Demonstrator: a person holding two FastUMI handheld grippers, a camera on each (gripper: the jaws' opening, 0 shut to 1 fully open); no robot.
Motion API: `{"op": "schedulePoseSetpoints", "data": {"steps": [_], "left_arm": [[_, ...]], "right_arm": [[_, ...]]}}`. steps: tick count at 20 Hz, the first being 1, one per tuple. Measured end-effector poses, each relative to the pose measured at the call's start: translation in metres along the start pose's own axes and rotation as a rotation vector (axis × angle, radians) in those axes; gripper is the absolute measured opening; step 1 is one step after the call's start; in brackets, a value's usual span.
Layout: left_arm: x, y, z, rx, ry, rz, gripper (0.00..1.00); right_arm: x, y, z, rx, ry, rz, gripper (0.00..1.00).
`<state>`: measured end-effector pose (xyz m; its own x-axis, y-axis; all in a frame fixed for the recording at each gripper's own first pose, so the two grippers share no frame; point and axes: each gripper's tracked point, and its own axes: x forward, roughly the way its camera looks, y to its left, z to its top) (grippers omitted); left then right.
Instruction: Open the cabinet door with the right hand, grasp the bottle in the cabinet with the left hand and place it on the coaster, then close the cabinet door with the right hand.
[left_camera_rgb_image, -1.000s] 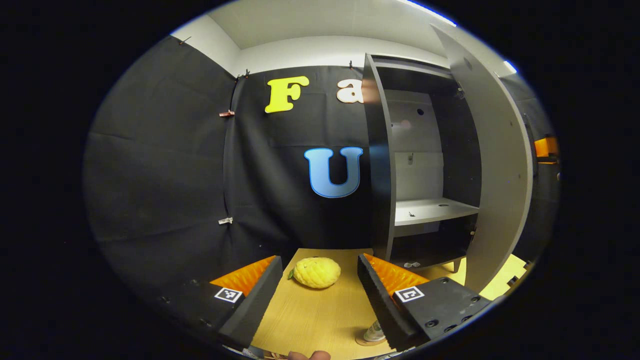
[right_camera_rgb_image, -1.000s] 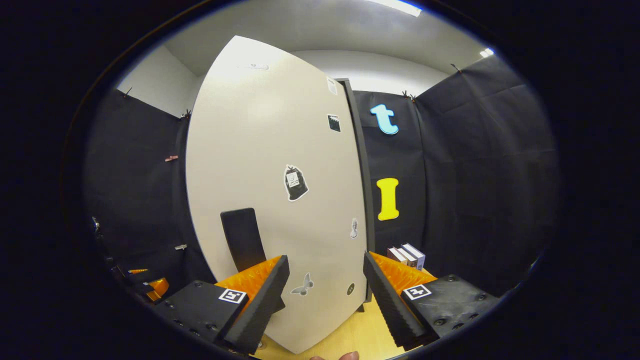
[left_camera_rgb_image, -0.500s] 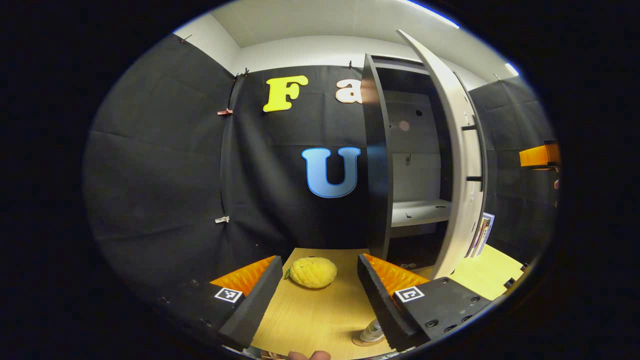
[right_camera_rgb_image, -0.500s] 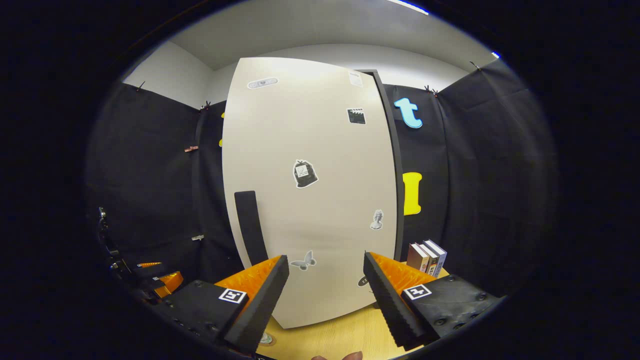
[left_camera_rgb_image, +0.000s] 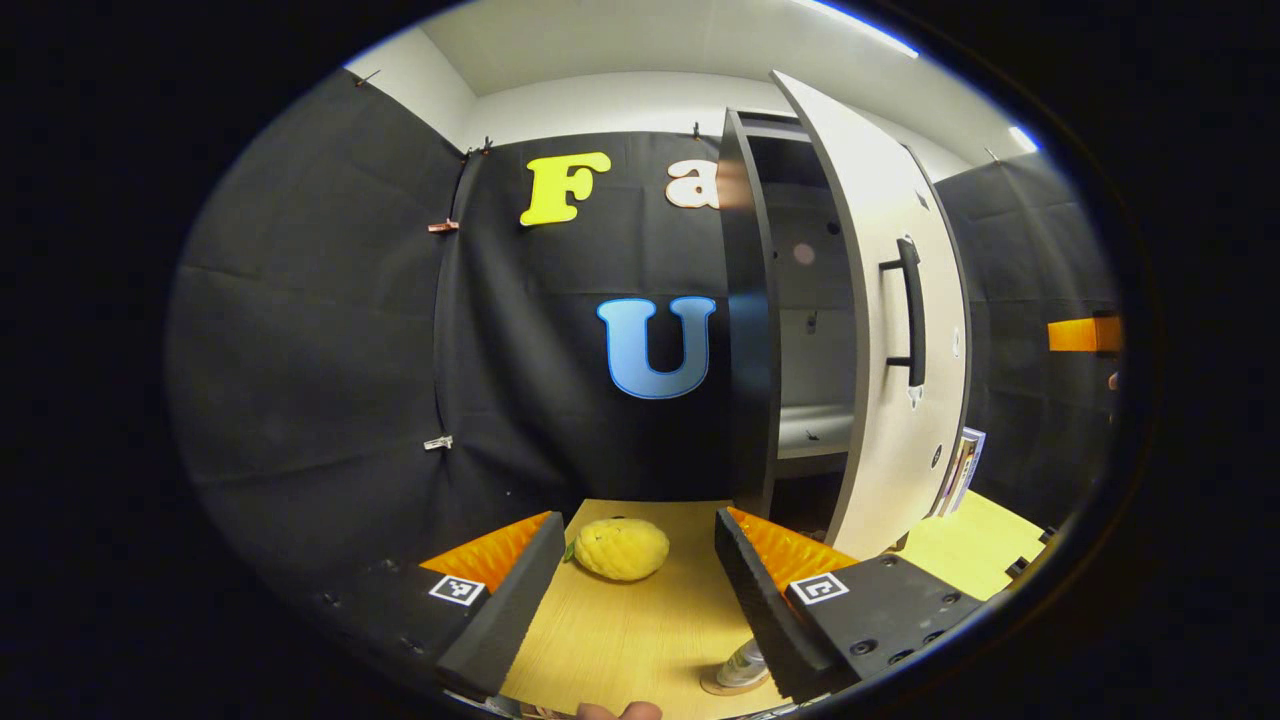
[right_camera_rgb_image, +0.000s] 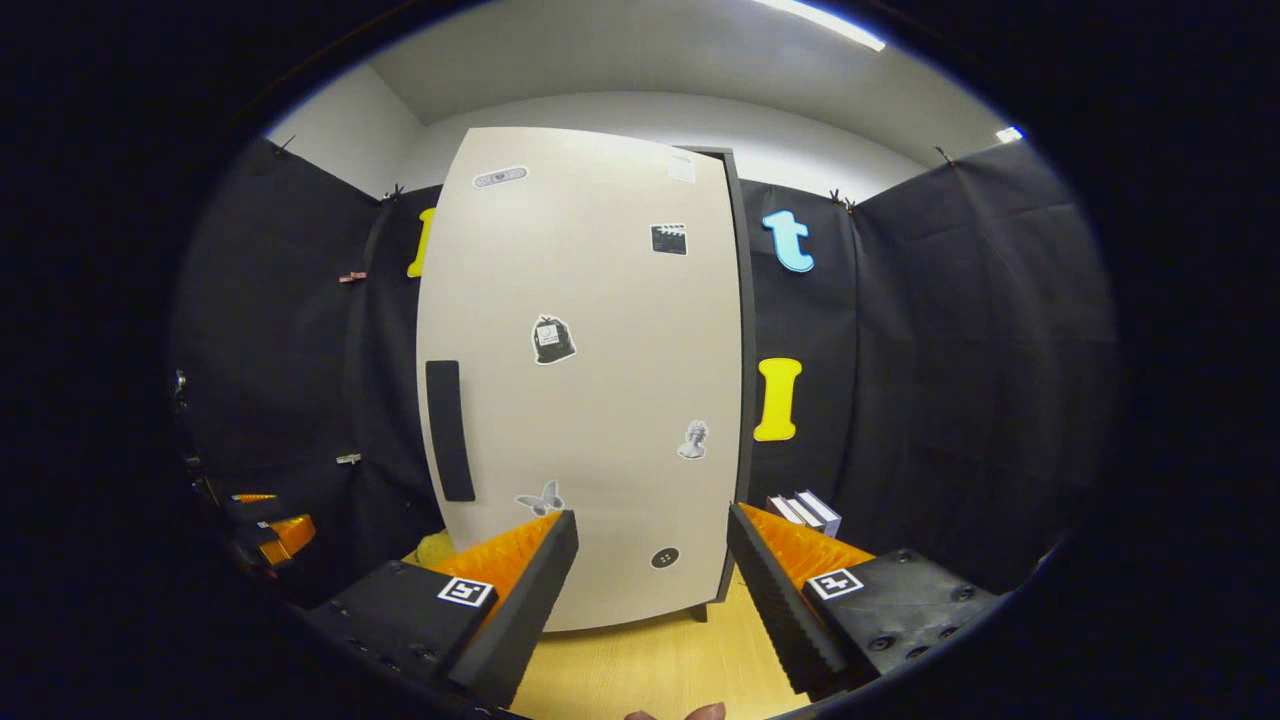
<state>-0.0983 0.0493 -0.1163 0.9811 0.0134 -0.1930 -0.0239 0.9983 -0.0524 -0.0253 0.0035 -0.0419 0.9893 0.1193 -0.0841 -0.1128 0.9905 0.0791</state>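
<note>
The cabinet (left_camera_rgb_image: 745, 300) stands on the wooden tabletop (left_camera_rgb_image: 620, 630) with its pale door (left_camera_rgb_image: 890, 320) partly ajar. Through the gap in the left gripper view a light shelf (left_camera_rgb_image: 812, 430) shows with nothing large resting on the visible part. The door carries a dark bar handle (left_camera_rgb_image: 912, 310) and several small stickers (right_camera_rgb_image: 553, 340) on its outer face.

The bottle (left_camera_rgb_image: 742, 665) stands on the round coaster (left_camera_rgb_image: 722, 686) on the tabletop, low in the left gripper view, partly hidden behind that gripper's right finger. A yellow, bumpy lemon-like fruit (left_camera_rgb_image: 621, 548) lies on the tabletop ahead, between the cabinet and the black cloth wall.

The left gripper (left_camera_rgb_image: 632, 560) hangs over the tabletop, jaws spread and holding nothing. The right gripper (right_camera_rgb_image: 648, 560) faces the door's outer side, jaws spread too, gripping nothing; whether a finger touches the door cannot be told. A few books (right_camera_rgb_image: 808, 512) stand just right of the cabinet.
</note>
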Motion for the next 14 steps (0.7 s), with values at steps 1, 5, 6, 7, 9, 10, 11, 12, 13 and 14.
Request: {"op": "schedulePoseSetpoints", "data": {"steps": [1,5,6,7,9,10,11,12,13,14], "left_arm": [[0.000,-0.001,0.000,-0.001,0.000,-0.002,0.95],[0.002,-0.002,0.006,-0.002,-0.004,-0.005,0.95],[0.003,-0.003,0.007,-0.001,-0.006,-0.008,0.95],[0.003,-0.003,0.010,0.000,-0.008,-0.008,0.95],[0.003,-0.005,0.014,0.004,-0.014,-0.011,0.95],[0.003,-0.006,0.015,0.006,-0.015,-0.012,0.95],[0.002,-0.006,0.017,0.007,-0.016,-0.013,0.95],[0.003,-0.007,0.019,0.008,-0.019,-0.014,0.95],[0.003,-0.008,0.020,0.009,-0.020,-0.016,0.95],[0.001,-0.010,0.020,0.009,-0.022,-0.018,0.95]], "right_arm": [[-0.001,-0.001,-0.002,-0.004,0.001,-0.006,0.98],[0.000,-0.008,-0.005,0.009,-0.005,-0.024,0.98],[0.000,-0.008,-0.006,0.009,-0.005,-0.026,0.98],[0.001,-0.008,-0.008,0.006,-0.003,-0.026,0.98],[0.001,-0.008,-0.010,-0.005,-0.003,-0.026,0.98],[0.000,-0.008,-0.011,-0.008,-0.004,-0.026,0.98],[0.000,-0.008,-0.013,-0.010,-0.003,-0.028,0.98],[0.000,-0.008,-0.014,-0.010,-0.005,-0.027,0.98],[0.000,-0.008,-0.014,-0.010,-0.006,-0.029,0.98],[0.000,-0.009,-0.015,-0.013,-0.006,-0.031,0.98]]}}
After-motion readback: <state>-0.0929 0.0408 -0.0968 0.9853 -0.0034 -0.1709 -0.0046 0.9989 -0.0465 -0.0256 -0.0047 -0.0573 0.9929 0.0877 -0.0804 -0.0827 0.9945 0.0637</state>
